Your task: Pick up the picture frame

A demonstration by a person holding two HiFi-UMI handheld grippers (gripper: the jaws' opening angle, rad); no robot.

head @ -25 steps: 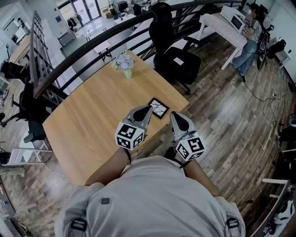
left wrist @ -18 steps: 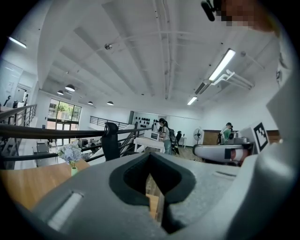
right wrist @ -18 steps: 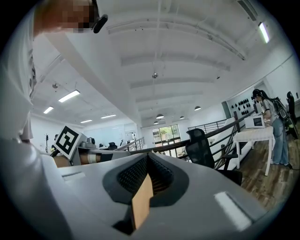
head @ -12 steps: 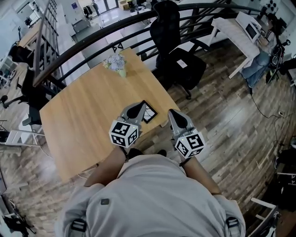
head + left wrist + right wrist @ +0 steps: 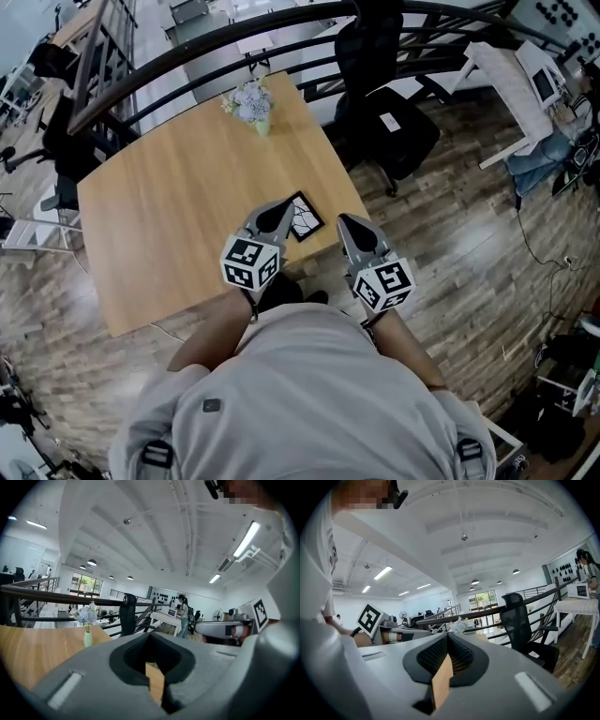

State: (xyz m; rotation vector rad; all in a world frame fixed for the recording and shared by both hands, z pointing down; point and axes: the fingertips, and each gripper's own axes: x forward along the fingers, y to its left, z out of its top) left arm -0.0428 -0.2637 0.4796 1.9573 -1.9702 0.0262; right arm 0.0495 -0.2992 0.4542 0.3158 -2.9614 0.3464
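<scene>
The picture frame [image 5: 303, 217], black-edged with a white cracked pattern, lies flat on the wooden table [image 5: 178, 206] near its front right corner. My left gripper [image 5: 277, 210] hovers over the table just left of the frame, jaws shut and empty. My right gripper [image 5: 346, 223] hangs just off the table's right edge, to the frame's right, also shut and empty. In the left gripper view the closed jaws [image 5: 151, 641] fill the lower half and hide the frame. The right gripper view shows its own closed jaws [image 5: 447, 639] the same way.
A small green vase of pale flowers [image 5: 251, 101] stands at the table's far edge, also in the left gripper view [image 5: 87, 620]. A black office chair [image 5: 389, 112] sits past the table's right side. A dark railing [image 5: 187, 56] curves behind the table.
Both grippers have moved forward and a little lower, staying shut. The frame stays flat on the table between their tips.
</scene>
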